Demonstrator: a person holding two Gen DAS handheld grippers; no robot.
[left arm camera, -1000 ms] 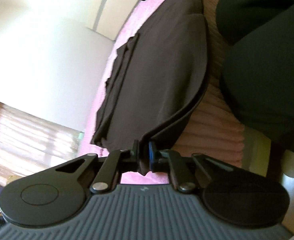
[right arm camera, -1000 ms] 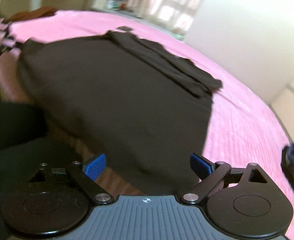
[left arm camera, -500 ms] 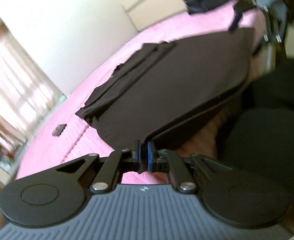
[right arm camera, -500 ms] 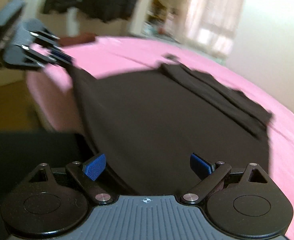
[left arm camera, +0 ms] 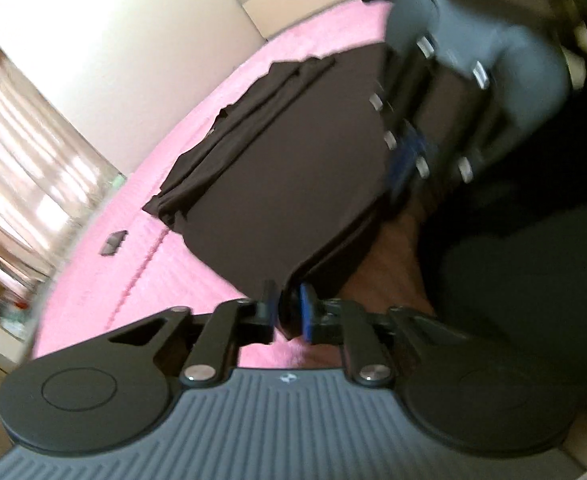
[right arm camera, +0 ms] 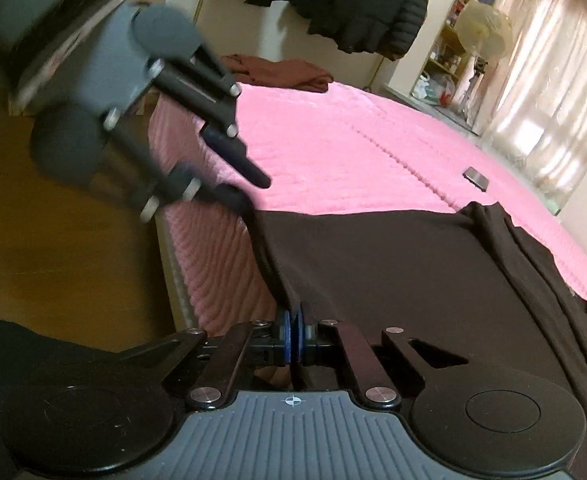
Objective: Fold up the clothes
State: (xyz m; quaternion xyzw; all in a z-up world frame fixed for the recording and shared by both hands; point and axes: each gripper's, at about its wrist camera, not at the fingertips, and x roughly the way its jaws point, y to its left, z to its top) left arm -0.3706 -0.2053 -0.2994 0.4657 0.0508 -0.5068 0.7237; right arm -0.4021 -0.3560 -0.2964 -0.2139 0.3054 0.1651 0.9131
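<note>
A: Currently, left wrist view: left gripper [left arm camera: 287, 312] jaws opening, dark garment [left arm camera: 293, 168] hem corner between them, flat on pink bed [left arm camera: 133, 276].

B: Right wrist view: right gripper [right arm camera: 294, 334] pressed together on the near hem. Probably mid-fold; next, both corners need carrying across.

Home bedroom (pink bed [right arm camera: 333, 148], hung jackets [right arm camera: 357, 4])

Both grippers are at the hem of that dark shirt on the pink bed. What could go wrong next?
The left gripper is opening with the shirt hem between its pads, so that corner might drop. The right gripper pinches only the hem's edge, which could slip. The hem overhangs the bed edge and might slide off.
</note>
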